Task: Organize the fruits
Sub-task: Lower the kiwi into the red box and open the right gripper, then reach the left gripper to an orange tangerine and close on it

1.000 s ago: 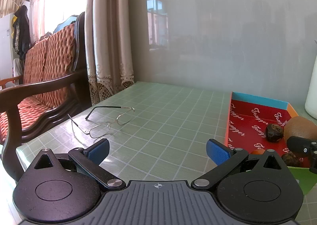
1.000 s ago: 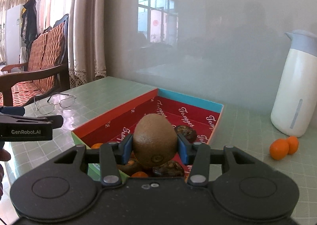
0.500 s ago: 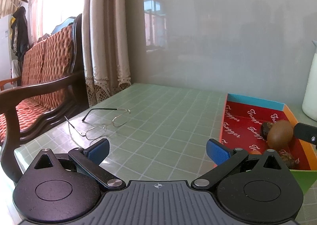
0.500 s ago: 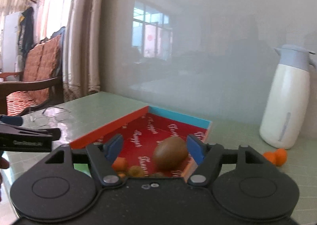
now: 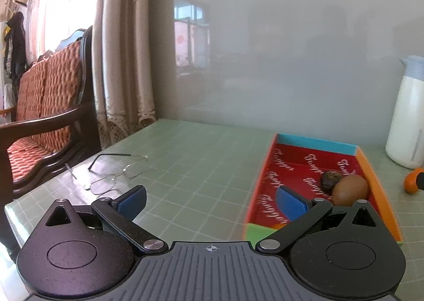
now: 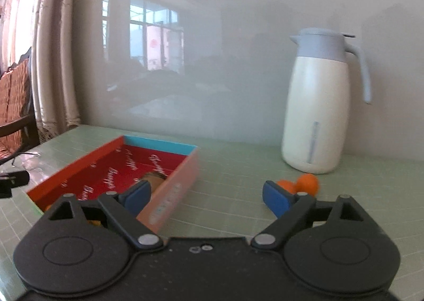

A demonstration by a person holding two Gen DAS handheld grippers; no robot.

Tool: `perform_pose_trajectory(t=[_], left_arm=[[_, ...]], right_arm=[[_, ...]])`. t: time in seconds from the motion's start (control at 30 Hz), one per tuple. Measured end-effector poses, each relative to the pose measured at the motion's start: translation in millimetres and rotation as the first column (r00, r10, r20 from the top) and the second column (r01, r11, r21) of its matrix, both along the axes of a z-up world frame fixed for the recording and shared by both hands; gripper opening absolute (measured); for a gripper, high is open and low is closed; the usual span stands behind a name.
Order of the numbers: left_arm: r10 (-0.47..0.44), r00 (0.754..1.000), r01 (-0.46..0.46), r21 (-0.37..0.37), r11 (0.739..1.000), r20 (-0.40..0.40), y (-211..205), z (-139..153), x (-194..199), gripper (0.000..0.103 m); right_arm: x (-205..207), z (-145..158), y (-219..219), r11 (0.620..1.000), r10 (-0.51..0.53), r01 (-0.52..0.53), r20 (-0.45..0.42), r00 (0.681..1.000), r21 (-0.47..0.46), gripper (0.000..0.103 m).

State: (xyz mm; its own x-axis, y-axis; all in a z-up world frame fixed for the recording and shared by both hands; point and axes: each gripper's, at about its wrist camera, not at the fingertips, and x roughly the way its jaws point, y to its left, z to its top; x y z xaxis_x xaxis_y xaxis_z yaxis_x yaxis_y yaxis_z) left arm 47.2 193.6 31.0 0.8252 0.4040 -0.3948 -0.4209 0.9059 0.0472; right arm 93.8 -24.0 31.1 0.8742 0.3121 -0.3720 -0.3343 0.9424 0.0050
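A brown kiwi (image 5: pixel 349 189) lies in the red box (image 5: pixel 286 165) against its right wall, beside a dark wrinkled fruit (image 5: pixel 330 179). In the right wrist view only the kiwi's top (image 6: pixel 155 177) shows over the box wall (image 6: pixel 172 192). My right gripper (image 6: pixel 205 195) hangs over the box's right edge, its jaws opening wide with nothing between them. Two small oranges (image 6: pixel 302 184) sit on the table just beyond its right finger. My left gripper (image 5: pixel 209 201) stays open and empty over the green table, left of the box.
A white jug with a blue lid (image 6: pixel 318 104) stands at the back right against the glass wall. A pair of glasses (image 5: pixel 114 173) lies on the table at the left near its edge. A wooden chair with a red cushion (image 5: pixel 45 120) stands beyond that edge.
My right gripper let go of the kiwi, which now lies in the box, then opened wide and swung right toward the oranges and jug. My left gripper drifted slightly.
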Motion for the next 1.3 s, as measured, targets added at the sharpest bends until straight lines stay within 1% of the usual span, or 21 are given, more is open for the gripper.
perform_pose_trajectory(t=[0.1,0.23,0.87,1.1,1.3], left_arm=[[-0.016,1.000,0.016,0.004,1.000,0.002,-11,2,3,0.103],[-0.038,0.999,0.038,0.011,0.999,-0.001,-25,3,8,0.103],[-0.148,0.989,0.148,0.026,0.989,0.009,-96,8,32,0.103],[-0.194,0.981,0.194,0.026,0.981,0.007,-123,8,39,0.103],[-0.255,0.967,0.255,0.056,0.965,0.003,-155,8,47,0.103]], right_arm=[[0,-1,-10,1.000,-0.019,0.019,0.002,1.000,-0.017,0.095],[1,-2,-25,0.998,-0.046,0.046,-0.004,0.999,-0.030,0.096],[-1,-2,-110,0.982,-0.182,0.181,-0.010,0.983,-0.052,0.097],[-2,-2,-135,0.974,-0.221,0.220,-0.010,0.975,-0.046,0.097],[-6,-4,-158,0.965,-0.261,0.260,-0.012,0.965,-0.045,0.097]])
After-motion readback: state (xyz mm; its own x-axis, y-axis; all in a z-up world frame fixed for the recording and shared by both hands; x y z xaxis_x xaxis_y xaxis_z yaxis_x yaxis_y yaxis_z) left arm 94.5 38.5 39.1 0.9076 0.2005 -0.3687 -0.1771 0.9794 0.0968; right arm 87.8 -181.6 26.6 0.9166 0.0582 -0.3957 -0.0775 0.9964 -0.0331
